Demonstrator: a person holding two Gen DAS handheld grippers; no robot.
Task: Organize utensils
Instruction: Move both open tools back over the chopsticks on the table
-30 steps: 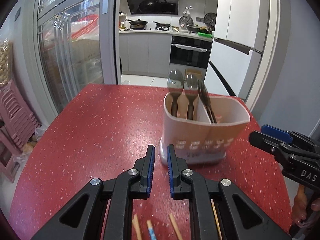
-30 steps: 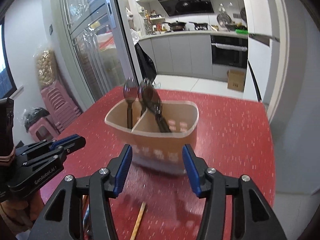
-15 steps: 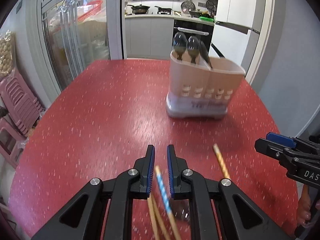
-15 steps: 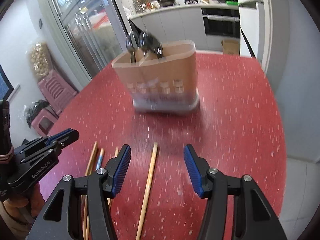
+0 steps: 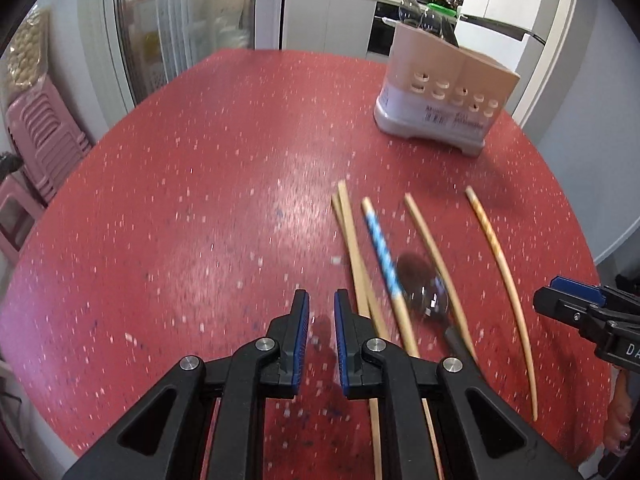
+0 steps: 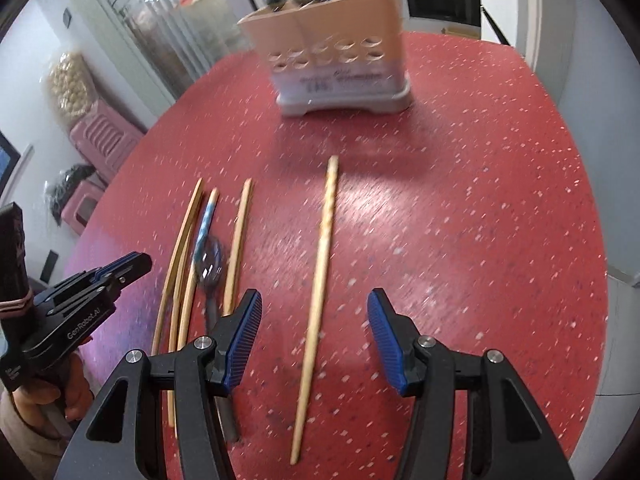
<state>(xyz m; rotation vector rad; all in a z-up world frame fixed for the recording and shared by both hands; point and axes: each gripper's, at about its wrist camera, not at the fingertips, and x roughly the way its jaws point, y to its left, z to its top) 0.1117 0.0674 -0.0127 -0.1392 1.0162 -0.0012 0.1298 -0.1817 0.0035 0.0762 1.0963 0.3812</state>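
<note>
Several wooden chopsticks lie side by side on the red table [image 5: 200, 200], one with a blue-white patterned end [image 5: 380, 246]. A dark metal spoon [image 5: 422, 286] lies among them. A beige utensil holder [image 5: 444, 92] with spoons in it stands at the far right; it also shows in the right wrist view [image 6: 340, 60]. My left gripper [image 5: 321, 316] is nearly shut and empty, just left of the chopsticks. My right gripper [image 6: 314, 332] is open and empty, with a lone chopstick [image 6: 320, 280] lying between its fingers.
Pink plastic stools [image 5: 36, 136] stand beside the table on the left. A glass cabinet door [image 5: 180, 20] and a kitchen counter are behind the table. The table edge curves close on the right.
Both grippers have pulled back from the utensil holder toward the near side of the table. The chopsticks and the loose spoon have come into full view.
</note>
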